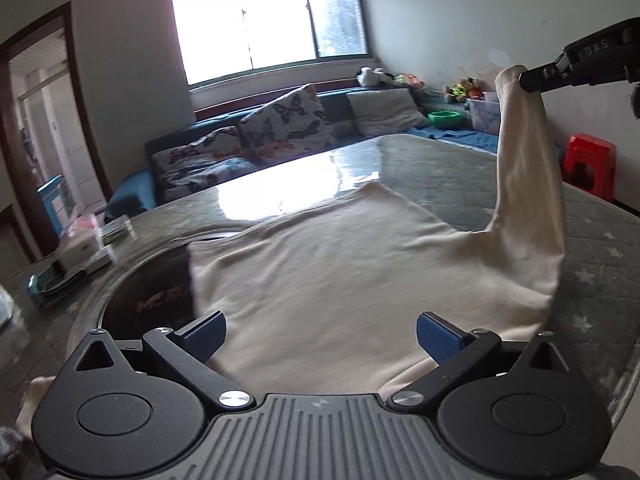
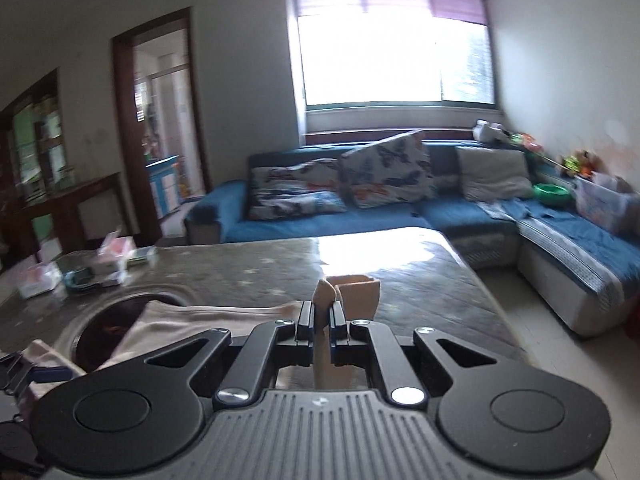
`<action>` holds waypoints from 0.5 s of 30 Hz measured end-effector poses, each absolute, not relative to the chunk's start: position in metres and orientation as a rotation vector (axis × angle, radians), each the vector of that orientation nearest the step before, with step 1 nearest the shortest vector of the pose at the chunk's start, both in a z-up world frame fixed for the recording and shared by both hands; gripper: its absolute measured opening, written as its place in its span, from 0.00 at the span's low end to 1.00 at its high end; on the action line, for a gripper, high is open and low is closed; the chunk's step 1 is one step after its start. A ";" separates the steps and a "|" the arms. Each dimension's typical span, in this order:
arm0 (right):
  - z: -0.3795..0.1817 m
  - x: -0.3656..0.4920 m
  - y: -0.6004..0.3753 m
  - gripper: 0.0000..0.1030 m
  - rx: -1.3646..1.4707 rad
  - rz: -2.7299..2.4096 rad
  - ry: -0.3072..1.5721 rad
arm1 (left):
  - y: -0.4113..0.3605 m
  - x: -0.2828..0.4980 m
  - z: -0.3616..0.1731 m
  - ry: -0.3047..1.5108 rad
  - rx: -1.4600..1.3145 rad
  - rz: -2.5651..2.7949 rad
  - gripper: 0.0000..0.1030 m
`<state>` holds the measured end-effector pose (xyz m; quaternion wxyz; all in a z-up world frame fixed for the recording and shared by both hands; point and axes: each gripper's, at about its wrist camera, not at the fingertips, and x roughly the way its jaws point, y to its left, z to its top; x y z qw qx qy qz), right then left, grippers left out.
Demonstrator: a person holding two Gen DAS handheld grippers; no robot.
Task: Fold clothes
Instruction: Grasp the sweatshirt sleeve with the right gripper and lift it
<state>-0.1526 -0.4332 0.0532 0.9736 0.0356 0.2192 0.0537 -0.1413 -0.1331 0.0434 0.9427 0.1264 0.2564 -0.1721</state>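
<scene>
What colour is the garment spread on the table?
Cream, plain with no print; the garment shows best in the left wrist view.

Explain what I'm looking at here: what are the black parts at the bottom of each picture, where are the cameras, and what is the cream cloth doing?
There is no robot arm. A person holds a hand-held gripper in each hand, and each gripper carries a wide-angle camera that looks out along its two fingers. The black parts are the grippers themselves.

In the left hand's picture, the left gripper is open, its blue-padded fingers spread above a cream garment lying on a table. The right gripper shows at the upper right, lifting the garment's sleeve clear of the table.

In the right hand's picture, the right gripper is shut on that sleeve, whose cuff sticks out past the fingertips. Small boxes sit at the table's far left, and a blue sofa stands behind.
</scene>
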 end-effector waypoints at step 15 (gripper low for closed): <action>0.021 -0.116 -0.272 0.06 -0.071 0.439 0.574 | -0.063 -0.145 0.033 0.557 0.127 -0.253 1.00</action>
